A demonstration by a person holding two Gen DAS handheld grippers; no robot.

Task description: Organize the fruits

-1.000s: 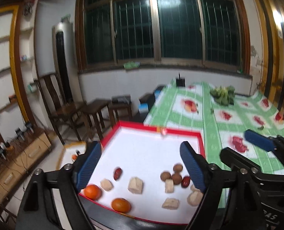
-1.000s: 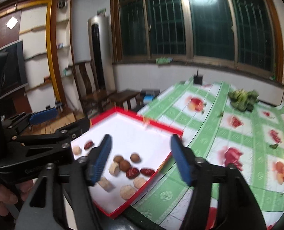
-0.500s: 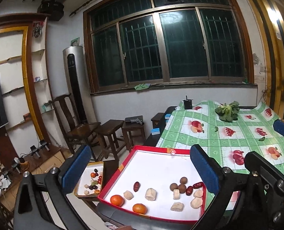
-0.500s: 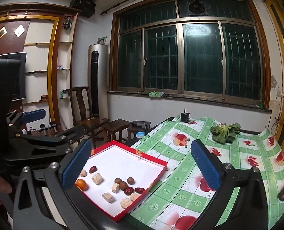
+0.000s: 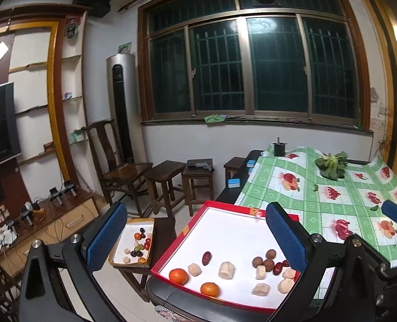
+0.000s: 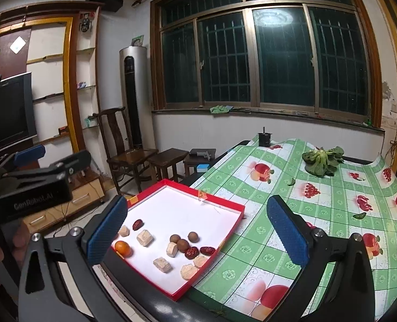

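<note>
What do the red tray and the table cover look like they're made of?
Red tray: likely cardboard, with thin, sharply folded red walls, a matte white floor and a frayed bit on the rim. Table cover: probably plastic or oilcloth, with a glossy printed fruit check lying in soft waves.

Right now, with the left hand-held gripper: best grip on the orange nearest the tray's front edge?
Take the orange across its widest middle, coming from above. It is round, so any pad direction works, but it sits close to the red tray rim, so I'd set the pads parallel to that rim. Neighbours stand clear. The left hand-held gripper is open and empty.
</note>
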